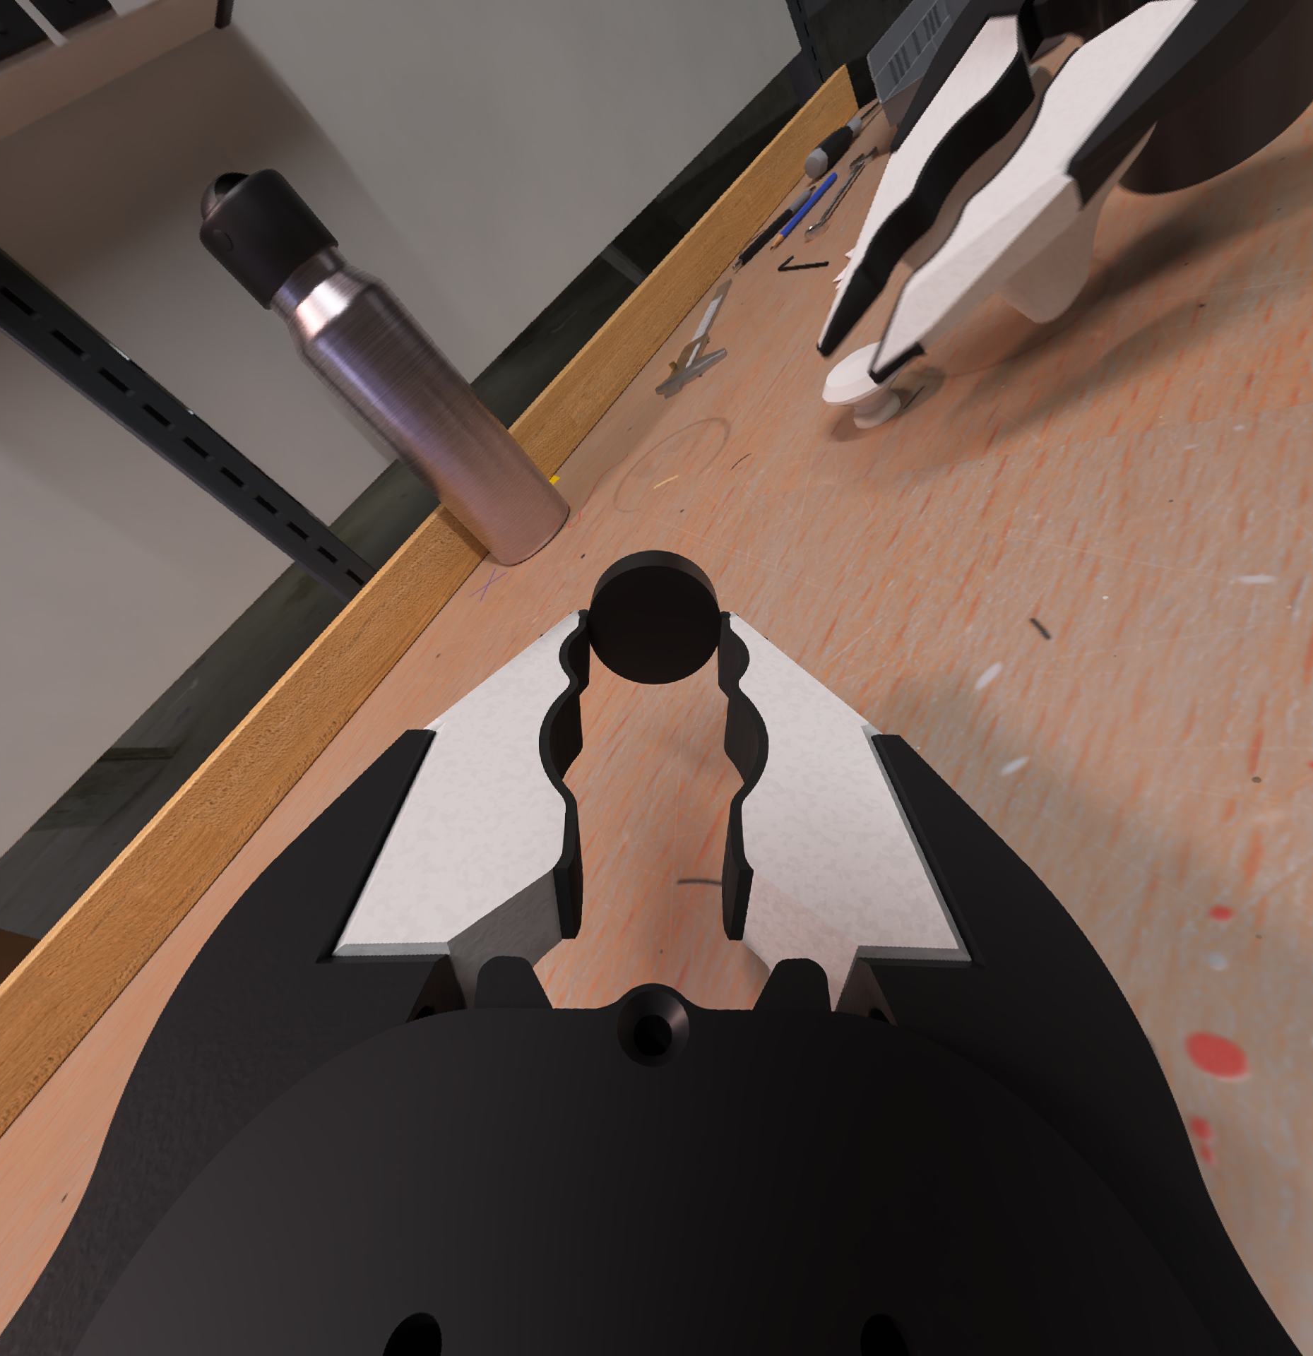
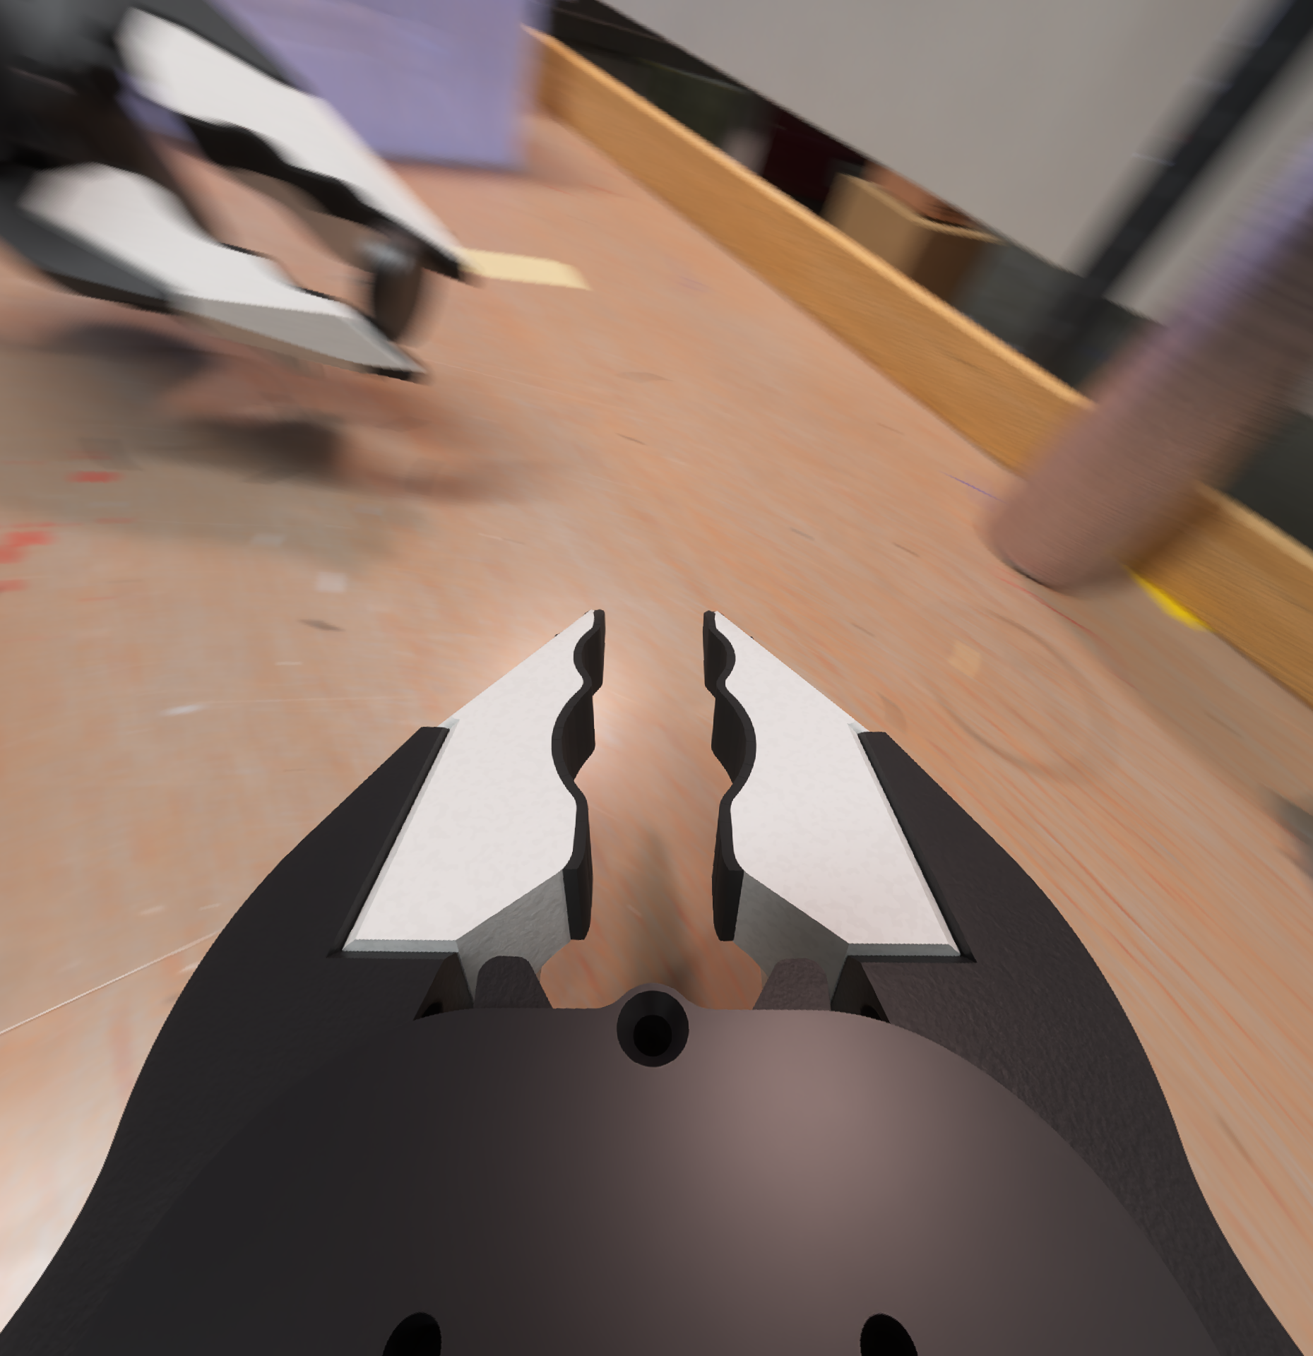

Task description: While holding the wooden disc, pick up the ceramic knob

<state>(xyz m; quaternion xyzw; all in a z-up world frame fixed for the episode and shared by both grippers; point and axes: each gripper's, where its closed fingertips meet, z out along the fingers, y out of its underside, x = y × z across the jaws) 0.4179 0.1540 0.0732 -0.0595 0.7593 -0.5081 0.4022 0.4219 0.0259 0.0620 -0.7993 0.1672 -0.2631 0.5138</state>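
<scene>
My left gripper (image 1: 653,624) is shut on the wooden disc (image 1: 653,616), a dark round disc held by its edge between the fingertips, just above the workbench (image 1: 1005,660). The ceramic knob (image 1: 855,385) is white and stands on the bench at the upper right. My right gripper (image 1: 862,356) reaches down over it, one fingertip overlapping the knob's cap. In the blurred right wrist view the right gripper (image 2: 653,620) has its jaws a narrow gap apart with no knob visible between them. The left gripper (image 2: 426,315) with the disc (image 2: 402,297) shows at the upper left.
A steel bottle with a black cap (image 1: 411,396) stands by the bench's raised wooden rim (image 1: 271,741) and shows blurred in the right wrist view (image 2: 1123,477). Pencils and a screwdriver (image 1: 807,205) and a caliper (image 1: 693,352) lie farther along. A purple box (image 2: 433,81) stands behind.
</scene>
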